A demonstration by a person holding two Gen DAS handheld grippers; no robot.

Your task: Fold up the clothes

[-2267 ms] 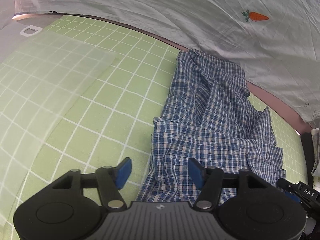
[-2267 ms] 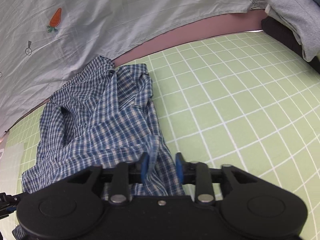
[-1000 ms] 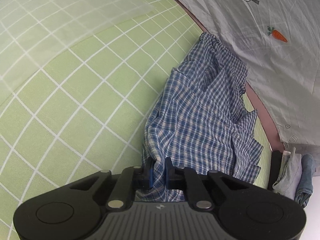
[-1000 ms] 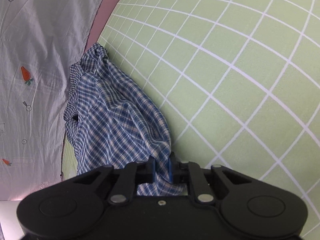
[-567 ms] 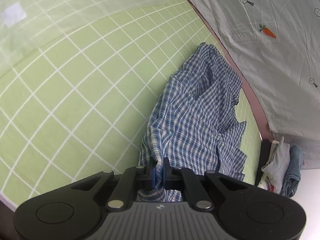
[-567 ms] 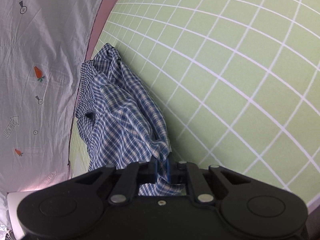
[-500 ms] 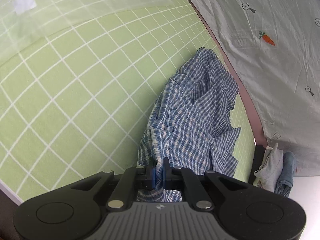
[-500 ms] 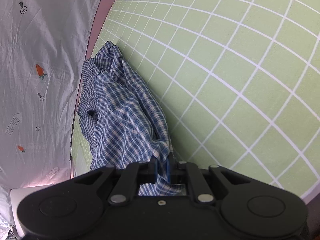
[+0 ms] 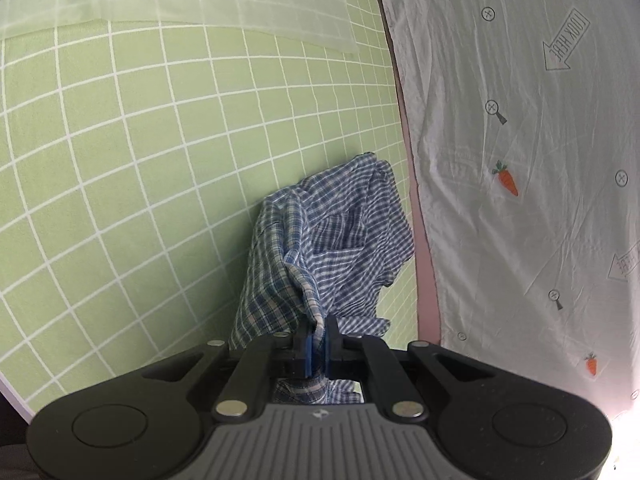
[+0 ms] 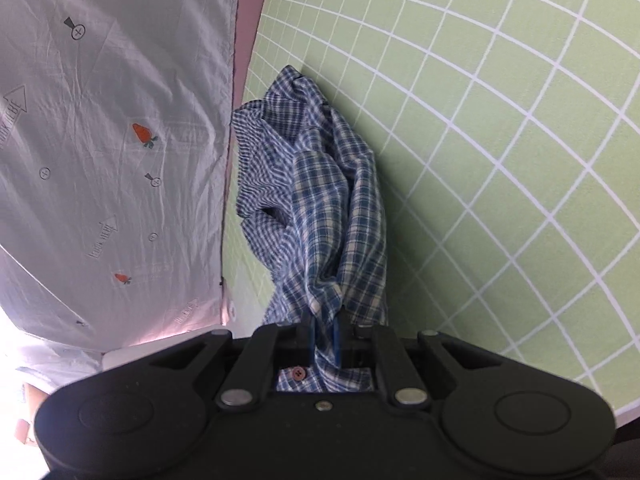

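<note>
Lifted off the mat (image 9: pixel 120 200), the shirt (image 9: pixel 320 248) now hangs bunched from both grippers, left (image 9: pixel 316 344) and right (image 10: pixel 324 336), each pinching cloth; spreading comes next.

The pinched bit of the checked shirt (image 9: pixel 320 248) is buried between the left gripper (image 9: pixel 316 346) fingers, and the sheet's (image 9: pixel 520 160) small print is too blurry to read.

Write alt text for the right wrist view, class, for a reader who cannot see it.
The right black tongs are shut on a bunched blue-and-white checked cotton shirt, which hangs crumpled from them toward a green mat with a white grid. A white sheet printed with small orange carrots fills the left side.
</note>
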